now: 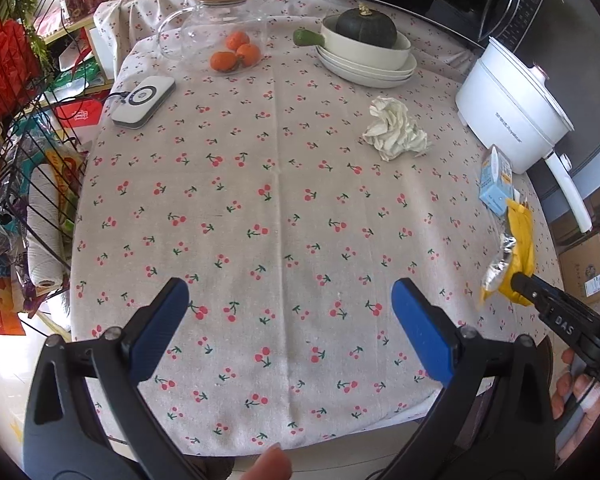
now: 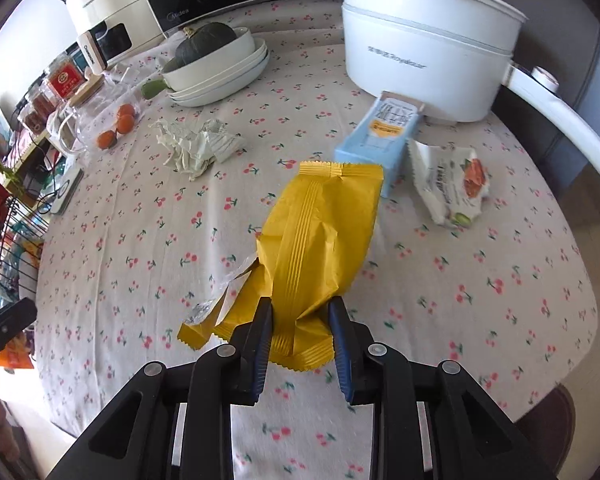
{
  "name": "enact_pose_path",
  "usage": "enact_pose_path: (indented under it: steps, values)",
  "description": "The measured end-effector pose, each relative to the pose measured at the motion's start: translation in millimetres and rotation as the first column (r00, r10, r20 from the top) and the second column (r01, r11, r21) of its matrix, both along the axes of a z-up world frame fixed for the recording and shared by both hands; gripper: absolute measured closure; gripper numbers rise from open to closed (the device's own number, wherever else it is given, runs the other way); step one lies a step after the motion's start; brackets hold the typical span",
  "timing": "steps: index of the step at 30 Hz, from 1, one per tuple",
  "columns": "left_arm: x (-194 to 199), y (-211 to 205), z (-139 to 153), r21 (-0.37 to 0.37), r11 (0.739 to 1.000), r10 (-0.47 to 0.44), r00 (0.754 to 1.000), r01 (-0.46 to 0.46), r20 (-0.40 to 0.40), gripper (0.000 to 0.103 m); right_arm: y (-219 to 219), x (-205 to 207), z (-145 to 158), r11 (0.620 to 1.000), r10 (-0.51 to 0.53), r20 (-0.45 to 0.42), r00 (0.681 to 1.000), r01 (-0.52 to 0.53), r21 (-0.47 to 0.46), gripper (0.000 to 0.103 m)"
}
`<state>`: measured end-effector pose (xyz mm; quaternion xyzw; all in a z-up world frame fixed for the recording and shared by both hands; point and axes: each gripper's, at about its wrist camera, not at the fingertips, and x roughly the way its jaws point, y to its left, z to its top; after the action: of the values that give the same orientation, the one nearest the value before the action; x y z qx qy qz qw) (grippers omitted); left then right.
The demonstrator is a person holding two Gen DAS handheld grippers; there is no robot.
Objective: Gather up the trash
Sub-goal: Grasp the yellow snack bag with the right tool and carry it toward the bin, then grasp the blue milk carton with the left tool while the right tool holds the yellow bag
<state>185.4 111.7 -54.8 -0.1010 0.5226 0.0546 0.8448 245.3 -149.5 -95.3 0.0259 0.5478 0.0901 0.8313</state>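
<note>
A yellow snack wrapper with a torn silver end lies on the cherry-print tablecloth. My right gripper is shut on the wrapper's near end, its blue pads pressing both sides. In the left wrist view the wrapper sits at the table's right edge with the right gripper on it. My left gripper stands open above bare cloth, holding nothing. Other trash lies about: a crumpled tissue, a light blue carton and a white snack wrapper.
A white electric pot stands behind the carton. Stacked white dishes holding a green pumpkin, a glass jug over oranges and a white device sit at the back. A wire rack stands off the table's left edge.
</note>
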Motion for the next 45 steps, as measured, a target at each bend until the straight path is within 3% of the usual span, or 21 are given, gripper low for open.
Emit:
enact_pose_path:
  steps: [8, 15, 20, 27, 30, 34, 37, 45]
  values:
    - [12, -48, 0, 0.041, 0.990, -0.134, 0.991, 0.133, 0.029, 0.002, -74, -41, 28, 0.997, -0.071, 0.030, 0.997, 0.071, 0.010, 0.075]
    - [54, -128, -9, 0.097, 0.947, -0.307, 0.952, 0.305, 0.003, 0.002, -131, -49, 39, 0.995, -0.096, 0.040, 0.995, 0.094, 0.033, 0.075]
    - [100, -189, -15, 0.106, 0.920, -0.382, 0.924, 0.378, 0.017, 0.008, -171, -54, 45, 0.986, -0.151, 0.049, 0.987, 0.147, 0.074, 0.075]
    - [147, -243, -31, 0.096, 0.909, -0.409, 0.913, 0.406, 0.011, 0.025, -214, -63, 35, 0.977, -0.194, 0.010, 0.981, 0.192, 0.096, 0.074]
    - [158, -255, -39, 0.094, 0.910, -0.407, 0.914, 0.404, 0.005, 0.028, -226, -68, 37, 0.971, -0.212, 0.011, 0.977, 0.209, 0.112, 0.074]
    - [169, -262, -54, 0.110, 0.917, -0.380, 0.923, 0.385, -0.064, 0.050, -235, -71, 40, 0.965, -0.229, 0.013, 0.973, 0.225, 0.134, 0.074]
    - [164, -256, -52, 0.075, 0.932, -0.353, 0.935, 0.355, -0.037, 0.051, -237, -74, 43, 0.964, -0.230, 0.019, 0.973, 0.225, 0.142, 0.074]
    - [108, -227, -30, 0.055, 0.936, -0.350, 0.936, 0.349, 0.019, 0.052, -237, -79, 47, 0.966, -0.225, 0.036, 0.974, 0.218, 0.139, 0.074]
